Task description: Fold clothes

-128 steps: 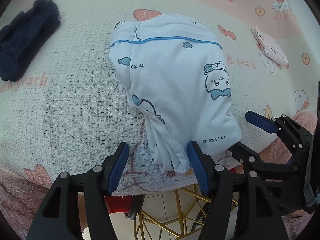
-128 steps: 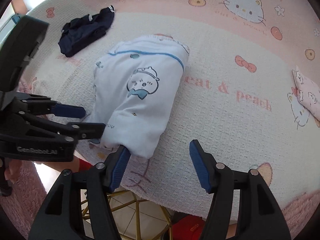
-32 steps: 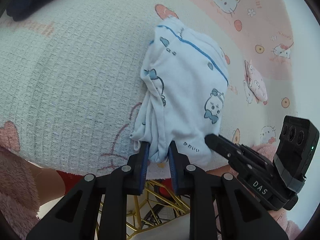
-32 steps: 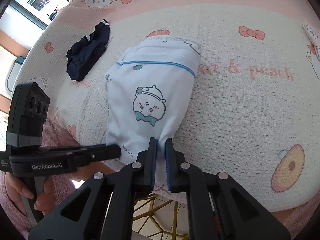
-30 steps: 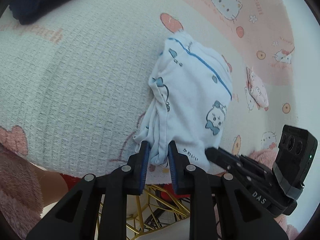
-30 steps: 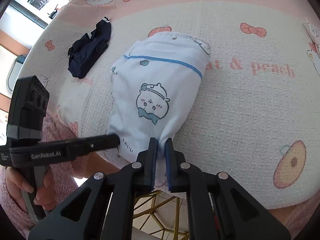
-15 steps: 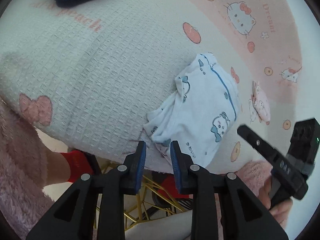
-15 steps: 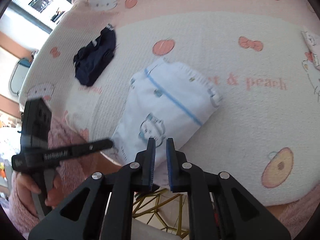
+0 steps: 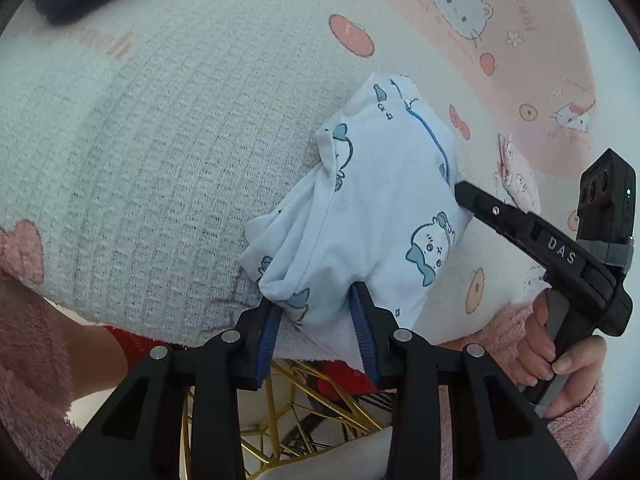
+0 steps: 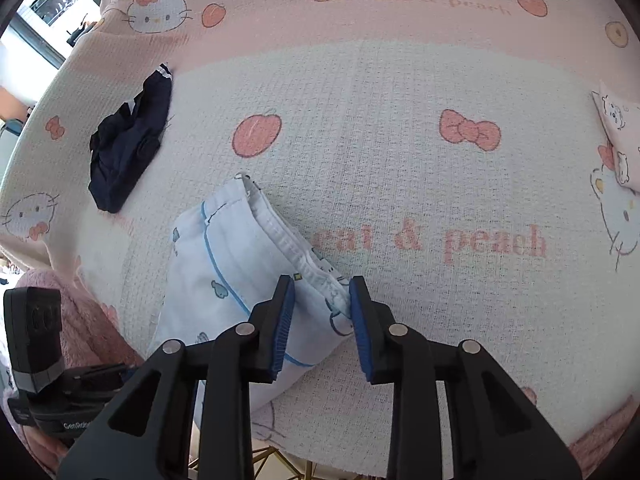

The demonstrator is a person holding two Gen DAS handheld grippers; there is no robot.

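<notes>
1. The left gripper has its blue-padded fingers parted, with the near hem of the white printed garment lying loosely between them, not pinched.
2. The right gripper is likewise spread open, its fingers either side of the garment's waistband corner.
3. The garment lies folded into a small bundle near the near edge of the waffle-weave blanket, which carries cat and peach prints.
4. A dark navy garment lies well apart to the far left.
5. A small pink printed cloth sits at the right edge.
</notes>
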